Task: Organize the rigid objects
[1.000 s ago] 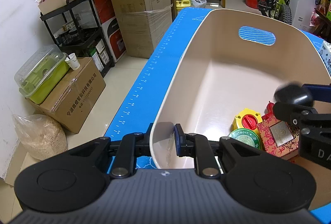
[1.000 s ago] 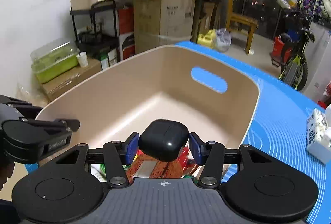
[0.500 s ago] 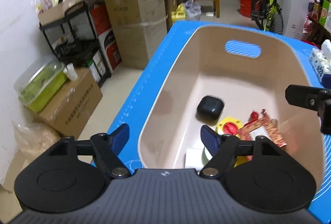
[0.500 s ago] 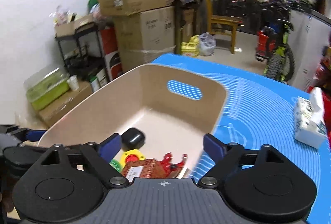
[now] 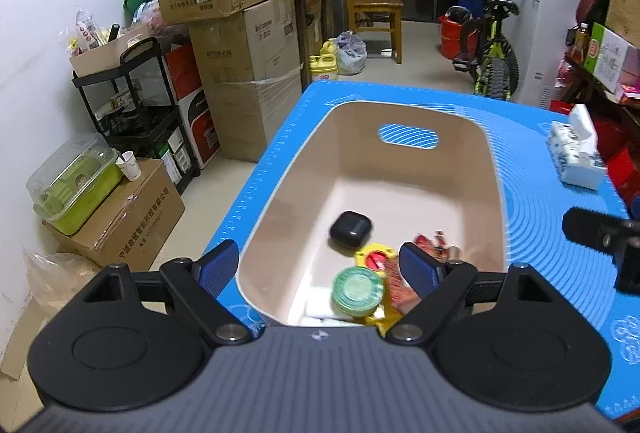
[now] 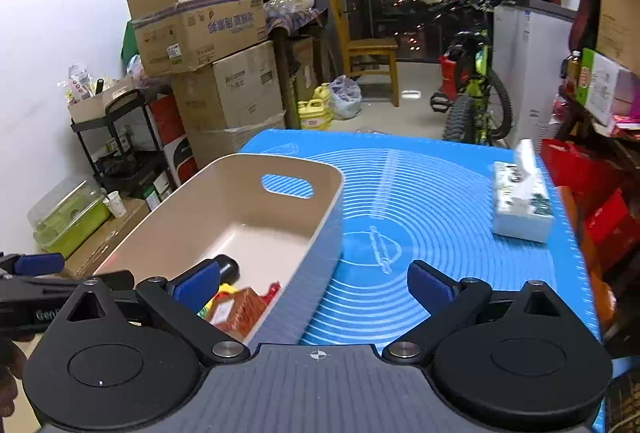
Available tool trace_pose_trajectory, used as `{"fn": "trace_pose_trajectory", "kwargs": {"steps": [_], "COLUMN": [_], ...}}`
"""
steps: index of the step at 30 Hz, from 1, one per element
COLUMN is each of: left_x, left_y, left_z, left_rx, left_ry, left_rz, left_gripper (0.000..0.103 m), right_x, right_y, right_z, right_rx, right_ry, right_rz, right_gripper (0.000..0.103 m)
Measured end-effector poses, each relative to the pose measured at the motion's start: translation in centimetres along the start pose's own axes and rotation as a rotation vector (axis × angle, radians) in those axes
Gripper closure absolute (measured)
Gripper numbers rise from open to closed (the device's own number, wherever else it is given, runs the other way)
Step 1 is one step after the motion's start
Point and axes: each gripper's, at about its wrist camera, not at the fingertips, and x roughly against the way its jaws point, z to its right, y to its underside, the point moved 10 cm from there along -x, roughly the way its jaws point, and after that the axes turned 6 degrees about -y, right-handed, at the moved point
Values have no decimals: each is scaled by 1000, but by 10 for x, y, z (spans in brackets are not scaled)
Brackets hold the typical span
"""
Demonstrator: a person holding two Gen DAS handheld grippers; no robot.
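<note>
A beige plastic bin (image 5: 404, 113) stands on the blue mat (image 5: 560, 257). A black earbud case (image 5: 350, 229) lies on its floor, with a green round tin (image 5: 358, 291), a yellow and red piece (image 5: 374, 259) and a red patterned box (image 5: 400, 281) near the front. My left gripper (image 5: 320, 267) is open and empty above the bin's near end. My right gripper (image 6: 314, 283) is open and empty, above the bin's right wall (image 6: 320, 229). The case (image 6: 226, 267) and red box (image 6: 236, 313) show there too.
A tissue pack (image 6: 520, 205) lies on the mat at the far right. Left of the table are stacked cardboard boxes (image 5: 240, 33), a black shelf cart (image 5: 136, 105) and a green lidded container (image 5: 76, 189). A chair and a bicycle stand behind.
My right gripper opened and let the black earbud case drop into the bin, then pulled back to the right. My left gripper let go of the bin's rim, opened and rose.
</note>
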Motion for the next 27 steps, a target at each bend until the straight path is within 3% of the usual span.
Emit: {"fn": "trace_pose_trajectory", "kwargs": {"steps": [16,27], "left_x": [70,100], "left_y": [29,63], "left_z": [22,30], "left_rx": [-42,-76], "left_ry": [46,46], "left_rz": [35,59], "left_gripper": [16,15], "right_x": [110,153], "right_y": [38,83], "right_z": [15,15], "right_rx": [-16,-27], "right_ry": [92,131], "right_rz": [44,34], "right_gripper": [2,2]}}
